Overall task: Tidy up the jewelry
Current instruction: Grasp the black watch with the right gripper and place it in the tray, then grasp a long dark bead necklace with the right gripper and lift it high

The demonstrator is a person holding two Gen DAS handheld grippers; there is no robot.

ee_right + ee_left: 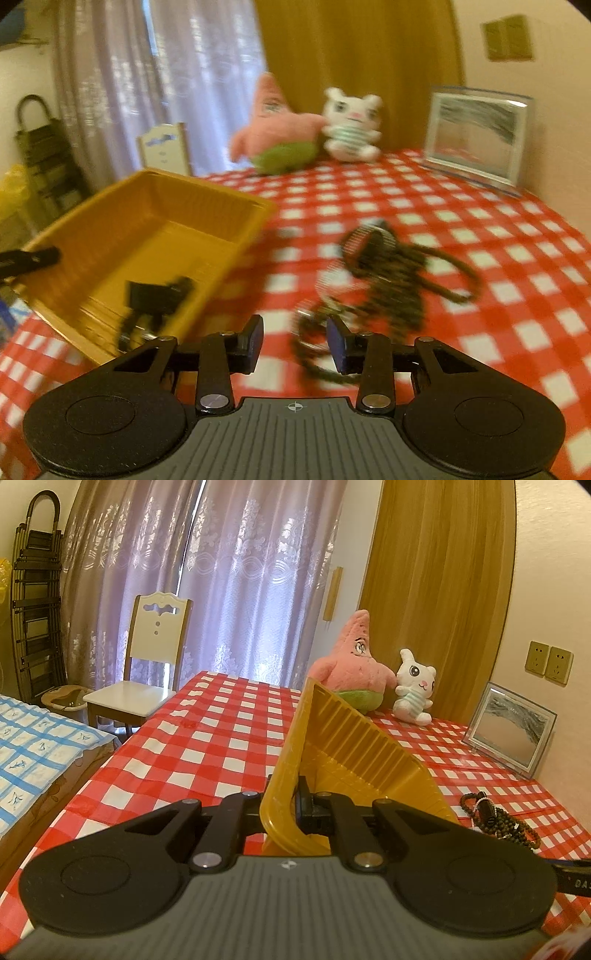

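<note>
Dark beaded jewelry (391, 280) is lying in a tangled heap on the red-and-white checked tablecloth (498, 258), filling the centre of the blurred right wrist view and showing again at the lower right of the left wrist view. More dark pieces (155, 299) are sitting inside the yellow plastic tray (155, 221) at the left of that frame. The right gripper (295, 343) is hovering with its jaws parted just over the near edge of the heap, grasping nothing. The left gripper (286, 808) is clamping the tray's rim, tilting the tray up off the cloth at the centre of its own view. A pink star plush (351, 664) and a white rabbit plush (413, 686) are leaning together at the table's far edge, a framed picture (511, 727) standing near the wall at right.
</note>
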